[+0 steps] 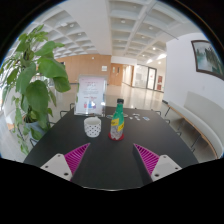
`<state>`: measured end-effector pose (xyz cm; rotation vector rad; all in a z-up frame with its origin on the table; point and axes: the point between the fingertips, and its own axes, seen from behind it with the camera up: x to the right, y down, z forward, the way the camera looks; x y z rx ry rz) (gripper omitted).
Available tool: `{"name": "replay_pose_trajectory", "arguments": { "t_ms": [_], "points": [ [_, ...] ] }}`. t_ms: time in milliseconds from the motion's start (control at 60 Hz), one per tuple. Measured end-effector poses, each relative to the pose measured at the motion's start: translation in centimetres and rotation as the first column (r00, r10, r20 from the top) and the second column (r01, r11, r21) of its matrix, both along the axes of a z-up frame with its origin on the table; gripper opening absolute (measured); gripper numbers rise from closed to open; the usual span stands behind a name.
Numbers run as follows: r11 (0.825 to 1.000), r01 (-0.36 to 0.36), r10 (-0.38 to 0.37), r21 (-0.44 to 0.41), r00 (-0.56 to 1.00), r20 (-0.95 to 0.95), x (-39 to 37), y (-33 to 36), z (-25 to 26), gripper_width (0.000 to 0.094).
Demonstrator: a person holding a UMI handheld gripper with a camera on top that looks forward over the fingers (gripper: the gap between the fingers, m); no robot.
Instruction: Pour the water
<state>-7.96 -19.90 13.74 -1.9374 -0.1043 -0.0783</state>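
Observation:
A green bottle (118, 121) with a red cap and a colourful label stands upright on the dark table (110, 165), beyond my fingers. A white cup (92, 127) with dark dots stands just left of it, a small gap between them. My gripper (110, 156) is open and empty, its two magenta pads (76, 155) spread wide apart over the table. Both the bottle and the cup are well ahead of the fingertips, roughly in line with the gap between them.
A leafy green plant (30, 80) stands at the table's left side. A standing sign (90, 94) is at the table's far end. Chairs (185, 120) and a white wall with a framed picture (208, 58) lie to the right. A hallway opens beyond.

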Motion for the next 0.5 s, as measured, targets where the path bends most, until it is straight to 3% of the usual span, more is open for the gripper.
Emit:
{"name": "replay_pose_trajectory", "arguments": {
  "t_ms": [200, 500],
  "points": [
    [1.0, -0.014, 0.014, -0.021, 1.0, -0.016, -1.2, -5.4, -0.2, 0.0858],
    [1.0, -0.007, 0.007, -0.015, 1.0, 0.001, -1.3, -7.8, -0.2, 0.0859]
  ]
}}
